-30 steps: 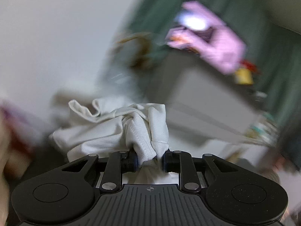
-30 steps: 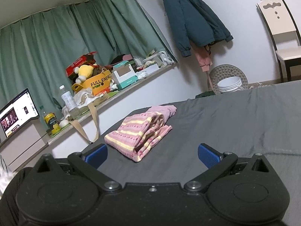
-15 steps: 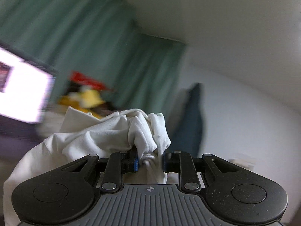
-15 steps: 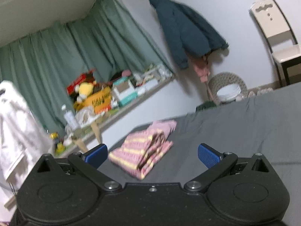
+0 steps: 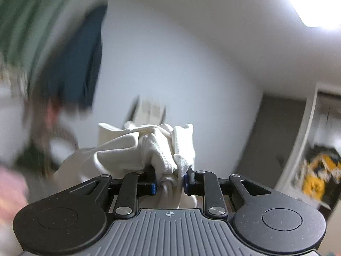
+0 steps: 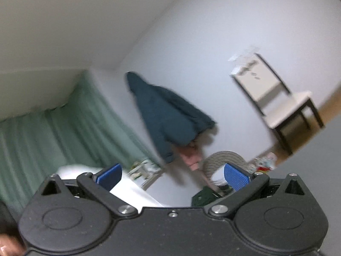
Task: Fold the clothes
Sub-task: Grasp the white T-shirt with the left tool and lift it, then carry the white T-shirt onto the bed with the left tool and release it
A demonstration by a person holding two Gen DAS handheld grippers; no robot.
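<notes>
White garment [image 5: 136, 151] bunched in left tongs [image 5: 169, 183]; right tongs [image 6: 172, 173] spread.

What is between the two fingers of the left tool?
A bunched white garment, pinched by the left tool; the left wrist view shows it.

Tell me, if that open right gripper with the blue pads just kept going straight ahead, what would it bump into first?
Probably the white wall. The right gripper is open and empty, and the dark teal jacket hangs just ahead, slightly higher. Depth is unclear in this blurred view.
</notes>
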